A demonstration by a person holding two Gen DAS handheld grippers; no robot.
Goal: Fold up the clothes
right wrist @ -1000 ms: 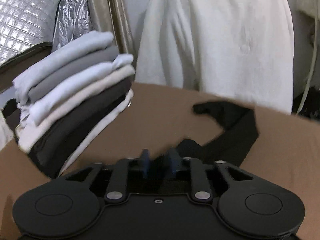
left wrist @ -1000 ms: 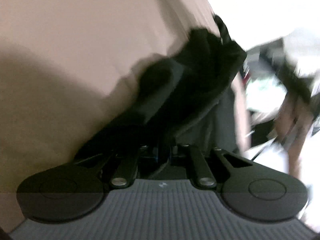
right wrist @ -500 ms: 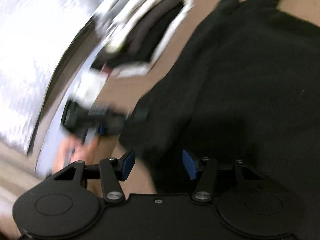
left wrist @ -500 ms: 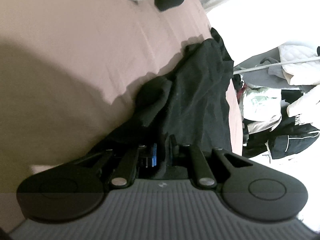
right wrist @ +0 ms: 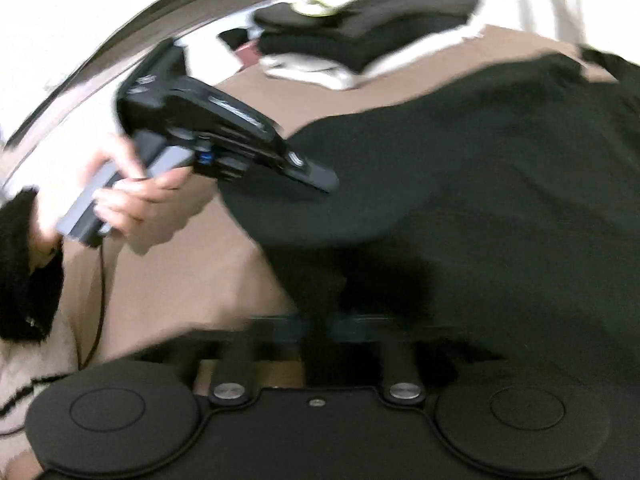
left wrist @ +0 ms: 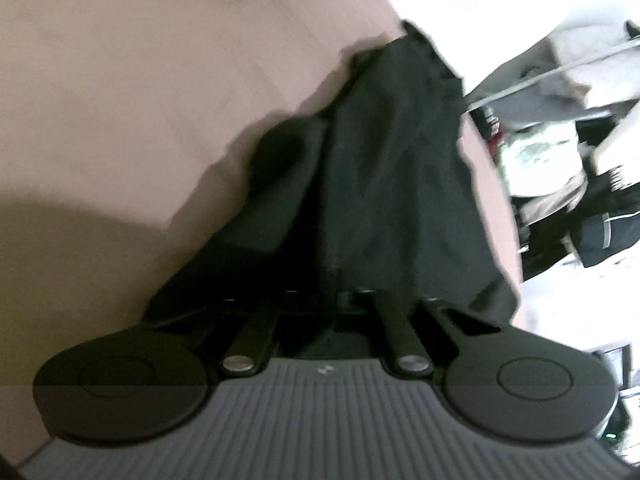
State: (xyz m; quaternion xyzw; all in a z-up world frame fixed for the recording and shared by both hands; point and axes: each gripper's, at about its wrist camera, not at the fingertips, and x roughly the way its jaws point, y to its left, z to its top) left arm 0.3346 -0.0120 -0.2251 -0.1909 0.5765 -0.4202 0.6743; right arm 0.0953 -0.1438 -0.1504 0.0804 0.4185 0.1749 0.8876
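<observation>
Jaws on both grippers are pinching the black garment (right wrist: 480,168), the right gripper (right wrist: 320,326) having just been closing on its near edge, the left gripper (left wrist: 320,296) clamping a corner. It is lying spread on the brown desk (left wrist: 120,100). Next, probably, lifting both edges together and carrying them across for a fold.

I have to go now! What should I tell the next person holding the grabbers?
Left gripper: shut on the black garment's edge.
Right gripper: jaws have just been closing; shut on the same garment's near edge.
The garment lies spread and rumpled on the brown bed, not folded yet.
The folded stack sits at the far side: done.
Left to do: fold the garment and add it to the stack.
</observation>
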